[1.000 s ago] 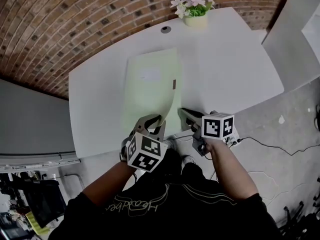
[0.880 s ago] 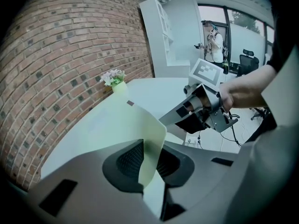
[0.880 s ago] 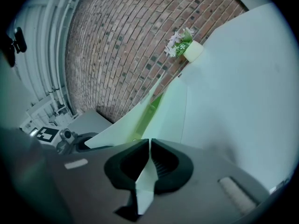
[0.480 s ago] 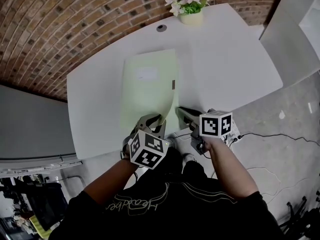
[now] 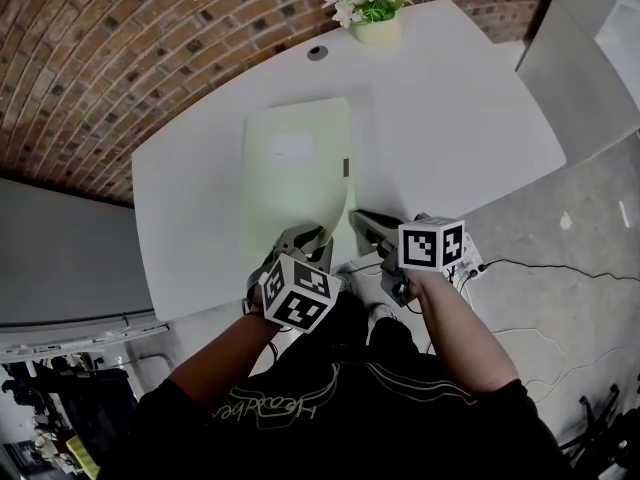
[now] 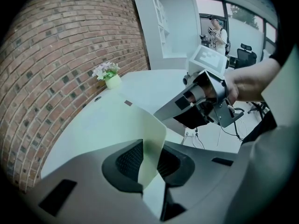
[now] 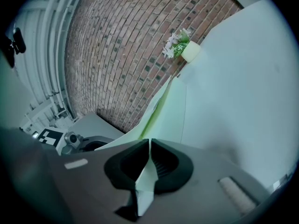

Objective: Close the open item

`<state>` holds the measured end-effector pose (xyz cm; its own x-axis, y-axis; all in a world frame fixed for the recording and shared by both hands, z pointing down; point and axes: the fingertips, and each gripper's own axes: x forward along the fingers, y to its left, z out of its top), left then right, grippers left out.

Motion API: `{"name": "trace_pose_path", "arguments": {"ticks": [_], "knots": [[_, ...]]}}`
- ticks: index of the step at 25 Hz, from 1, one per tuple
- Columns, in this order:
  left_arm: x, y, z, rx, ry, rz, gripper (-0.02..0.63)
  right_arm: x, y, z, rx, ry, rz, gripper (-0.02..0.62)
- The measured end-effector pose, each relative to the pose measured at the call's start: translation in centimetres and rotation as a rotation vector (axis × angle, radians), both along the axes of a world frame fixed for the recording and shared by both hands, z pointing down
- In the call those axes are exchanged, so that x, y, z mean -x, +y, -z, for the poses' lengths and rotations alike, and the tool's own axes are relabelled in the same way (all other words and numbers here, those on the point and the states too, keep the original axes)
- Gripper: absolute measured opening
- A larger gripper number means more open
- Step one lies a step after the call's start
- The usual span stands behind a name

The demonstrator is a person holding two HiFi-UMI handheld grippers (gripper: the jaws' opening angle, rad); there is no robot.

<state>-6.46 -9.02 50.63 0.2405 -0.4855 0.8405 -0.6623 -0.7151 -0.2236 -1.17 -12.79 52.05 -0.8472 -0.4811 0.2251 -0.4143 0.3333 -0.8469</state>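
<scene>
A pale green folder (image 5: 295, 168) lies on the white table (image 5: 450, 118), and its top cover is raised and curled at the near edge. My left gripper (image 5: 305, 238) is at that edge, shut on the cover's near left part. In the left gripper view the green sheet (image 6: 152, 134) runs up between the pads of the left gripper (image 6: 150, 160). My right gripper (image 5: 360, 220) is shut on the cover's near right corner. In the right gripper view the thin sheet (image 7: 161, 111) stands pinched in the jaws of the right gripper (image 7: 149, 164). The two grippers are close together.
A small pot of flowers (image 5: 368, 13) stands at the table's far edge, with a round cable hole (image 5: 317, 53) to its left. A brick wall (image 5: 120, 58) runs behind the table. Cables and a power strip (image 5: 470, 263) lie on the floor to the right.
Hardly anything differs. The head view has shifted a little, and both grippers keep their hold at the folder's near edge.
</scene>
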Motion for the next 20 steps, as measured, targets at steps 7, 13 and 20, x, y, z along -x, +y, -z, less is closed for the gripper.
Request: {"name": "trace_pose_path", "arguments": {"ticks": [7, 13, 20], "knots": [[0.0, 0.0, -0.5, 0.026, -0.037, -0.014, 0.046, 0.0, 0.0, 0.0, 0.001, -0.008, -0.003, 0.021], [-0.2, 0.1, -0.9, 0.045, -0.067, -0.027, 0.051, 0.0, 0.1, 0.1, 0.004, -0.023, -0.002, 0.021], [-0.3, 0.1, -1.5, 0.069, -0.108, -0.054, 0.054, -0.1, -0.1, 0.0, -0.002, -0.022, 0.0, 0.021]]}}
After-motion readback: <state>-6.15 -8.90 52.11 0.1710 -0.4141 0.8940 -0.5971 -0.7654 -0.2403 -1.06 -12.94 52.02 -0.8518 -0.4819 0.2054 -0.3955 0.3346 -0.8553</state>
